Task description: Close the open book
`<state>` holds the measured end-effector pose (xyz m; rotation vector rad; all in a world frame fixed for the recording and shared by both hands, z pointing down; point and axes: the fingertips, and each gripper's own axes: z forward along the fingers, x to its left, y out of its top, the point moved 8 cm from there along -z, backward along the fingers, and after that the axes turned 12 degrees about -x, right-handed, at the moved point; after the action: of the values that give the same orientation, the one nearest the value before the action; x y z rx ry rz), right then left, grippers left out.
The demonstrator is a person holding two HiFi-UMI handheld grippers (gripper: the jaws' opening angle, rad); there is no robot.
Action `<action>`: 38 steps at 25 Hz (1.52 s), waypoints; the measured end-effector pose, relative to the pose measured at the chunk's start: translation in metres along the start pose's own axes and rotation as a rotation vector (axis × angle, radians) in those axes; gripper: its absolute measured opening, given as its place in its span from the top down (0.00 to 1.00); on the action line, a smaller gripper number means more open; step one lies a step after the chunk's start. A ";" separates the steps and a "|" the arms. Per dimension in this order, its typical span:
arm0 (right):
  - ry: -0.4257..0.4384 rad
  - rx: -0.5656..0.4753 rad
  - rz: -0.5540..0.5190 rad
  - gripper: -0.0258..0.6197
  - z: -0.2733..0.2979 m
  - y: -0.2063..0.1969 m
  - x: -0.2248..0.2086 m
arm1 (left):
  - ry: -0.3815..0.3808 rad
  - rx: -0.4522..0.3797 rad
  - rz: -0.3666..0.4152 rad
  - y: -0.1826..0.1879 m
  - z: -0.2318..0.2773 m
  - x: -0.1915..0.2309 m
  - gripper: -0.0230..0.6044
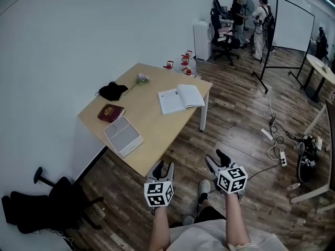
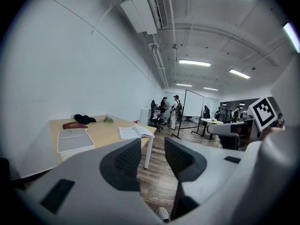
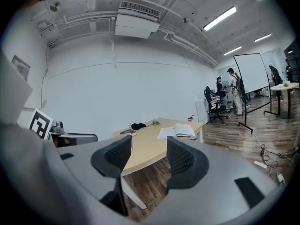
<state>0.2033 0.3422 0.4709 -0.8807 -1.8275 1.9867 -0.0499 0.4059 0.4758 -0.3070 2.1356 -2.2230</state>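
An open white book (image 1: 180,98) lies on the right part of a light wooden table (image 1: 152,135); the same book (image 2: 135,132) shows in the left gripper view, and the book (image 3: 177,131) also shows in the right gripper view. My left gripper (image 1: 163,169) hovers off the table's near edge, its jaws apart with nothing between them. A little to the right, over the wooden floor, my right gripper (image 1: 218,160) is open and empty too. Both are well short of the book. In the gripper views the left gripper (image 2: 153,159) and right gripper (image 3: 149,155) each show a clear gap.
On the table lie a white tray (image 1: 123,135), a dark red book (image 1: 110,112), a black cloth (image 1: 112,91) and small flowers (image 1: 142,78). A black office chair (image 1: 47,205) lies at the lower left. People stand by a whiteboard (image 1: 293,25) far back. Cables (image 1: 277,140) trail on the floor.
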 end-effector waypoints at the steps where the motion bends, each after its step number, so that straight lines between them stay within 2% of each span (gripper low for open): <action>1: 0.009 0.007 0.002 0.58 0.008 -0.001 -0.002 | 0.004 0.004 0.001 0.000 0.005 0.003 0.70; 7: 0.040 0.013 0.031 0.54 0.049 0.004 -0.020 | 0.027 0.006 -0.006 0.005 0.044 0.021 0.68; 14: 0.007 0.027 0.070 0.53 0.097 -0.002 -0.061 | -0.009 0.046 -0.019 -0.002 0.108 0.034 0.68; 28: 0.040 0.080 0.111 0.53 0.227 0.023 -0.156 | 0.053 0.023 -0.004 0.029 0.250 0.063 0.68; 38: 0.024 0.075 0.140 0.54 0.288 0.042 -0.240 | 0.069 0.010 0.010 0.035 0.346 0.057 0.69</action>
<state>0.2177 -0.0349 0.4871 -1.0306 -1.7091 2.1029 -0.0502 0.0534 0.4579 -0.2217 2.1535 -2.2699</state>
